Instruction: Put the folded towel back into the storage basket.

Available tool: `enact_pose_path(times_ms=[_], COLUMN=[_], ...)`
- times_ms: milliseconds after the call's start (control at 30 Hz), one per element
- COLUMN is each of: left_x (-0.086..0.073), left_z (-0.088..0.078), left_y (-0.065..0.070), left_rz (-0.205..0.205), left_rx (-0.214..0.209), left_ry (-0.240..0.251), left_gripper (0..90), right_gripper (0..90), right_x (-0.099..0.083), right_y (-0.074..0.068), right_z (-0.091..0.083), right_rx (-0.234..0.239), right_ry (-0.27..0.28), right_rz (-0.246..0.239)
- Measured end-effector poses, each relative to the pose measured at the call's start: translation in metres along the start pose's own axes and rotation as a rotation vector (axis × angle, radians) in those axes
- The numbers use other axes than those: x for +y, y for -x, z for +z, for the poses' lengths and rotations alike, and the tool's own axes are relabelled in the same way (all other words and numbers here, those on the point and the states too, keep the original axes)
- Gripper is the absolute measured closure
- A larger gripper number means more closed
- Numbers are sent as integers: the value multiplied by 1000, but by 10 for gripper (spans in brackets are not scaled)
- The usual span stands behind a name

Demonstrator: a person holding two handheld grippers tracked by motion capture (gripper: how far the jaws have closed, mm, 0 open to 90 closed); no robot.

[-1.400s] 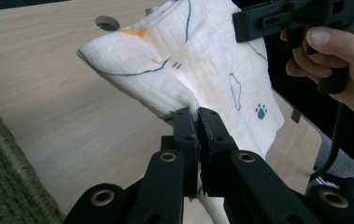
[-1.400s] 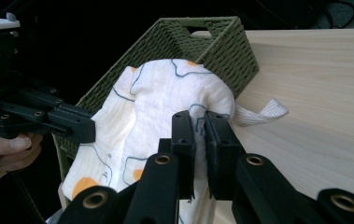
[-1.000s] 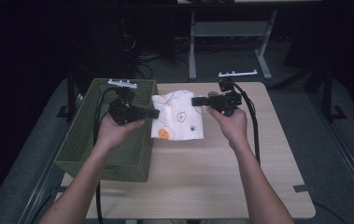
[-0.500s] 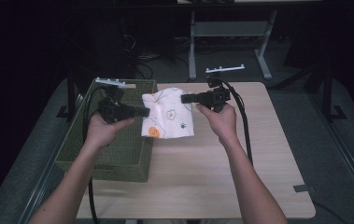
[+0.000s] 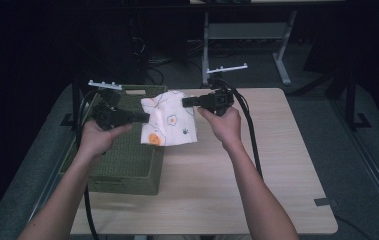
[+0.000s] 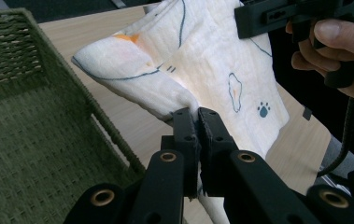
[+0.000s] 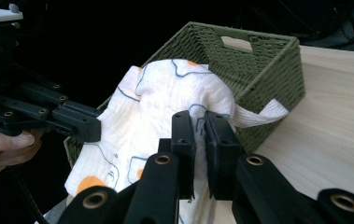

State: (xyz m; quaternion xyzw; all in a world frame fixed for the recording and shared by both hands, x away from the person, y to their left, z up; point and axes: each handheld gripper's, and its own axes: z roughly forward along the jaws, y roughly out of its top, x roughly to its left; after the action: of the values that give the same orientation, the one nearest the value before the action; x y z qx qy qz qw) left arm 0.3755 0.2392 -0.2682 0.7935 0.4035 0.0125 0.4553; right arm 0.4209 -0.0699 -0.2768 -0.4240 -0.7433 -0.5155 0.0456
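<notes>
A white cloth (image 5: 167, 122) printed with orange shapes and small paw marks hangs in the air, stretched between both grippers. My left gripper (image 5: 144, 117) is shut on the cloth's left edge, over the right rim of a green woven basket (image 5: 122, 155). My right gripper (image 5: 186, 102) is shut on the cloth's upper right edge. In the left gripper view the jaws (image 6: 197, 116) pinch a fold of cloth (image 6: 202, 60) beside the basket (image 6: 20, 121). In the right gripper view the jaws (image 7: 199, 119) clamp the cloth (image 7: 165, 98) in front of the basket (image 7: 258, 60).
The basket stands on the left part of a light wooden table (image 5: 257, 165), which runs on to the right and toward the person. Black cables trail from both grippers. A metal stand (image 5: 247, 30) and dark floor lie beyond the far edge.
Both hands have carried the cloth to the left and slightly up. Its left part now hangs over the basket's rim. Both grips stay shut on it.
</notes>
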Motion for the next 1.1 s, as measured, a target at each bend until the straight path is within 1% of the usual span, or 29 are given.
enact_pose_path(times_ms=[233, 267, 400, 433, 533, 567, 667, 867, 1100], left_x=[-4, -4, -6, -7, -9, -9, -11, -16, -19], left_z=[-12, -14, -20, -22, -31, -31, -39, -46, -53], left_y=[-10, -12, -15, -17, -21, -21, -26, -32, -38], left_rz=[-13, -15, -20, -22, -25, -25, -34, -45, -52], left_rx=[17, 20, 29, 33, 46, 46, 60, 75, 88], left_ry=[5, 6, 8, 10, 13, 13, 18, 17, 16], left_gripper=[872, 871, 872, 872, 872, 872, 872, 872, 872], right_gripper=[827, 828, 828, 828, 827, 827, 827, 827, 827], right_x=[7, 8, 12, 12, 15, 15, 18, 21, 23], right_y=[-12, -13, -19, -19, -25, -25, -31, -38, -43], right_z=[16, 18, 27, 27, 35, 35, 44, 55, 63], right_rx=[11, 14, 17, 17, 17, 17, 22, 32, 33], right_ry=[-12, -16, -24, -24, -29, -29, -35, -45, -54], right_rz=[-8, -15, -20, -20, -33, -33, -40, -48, -44])
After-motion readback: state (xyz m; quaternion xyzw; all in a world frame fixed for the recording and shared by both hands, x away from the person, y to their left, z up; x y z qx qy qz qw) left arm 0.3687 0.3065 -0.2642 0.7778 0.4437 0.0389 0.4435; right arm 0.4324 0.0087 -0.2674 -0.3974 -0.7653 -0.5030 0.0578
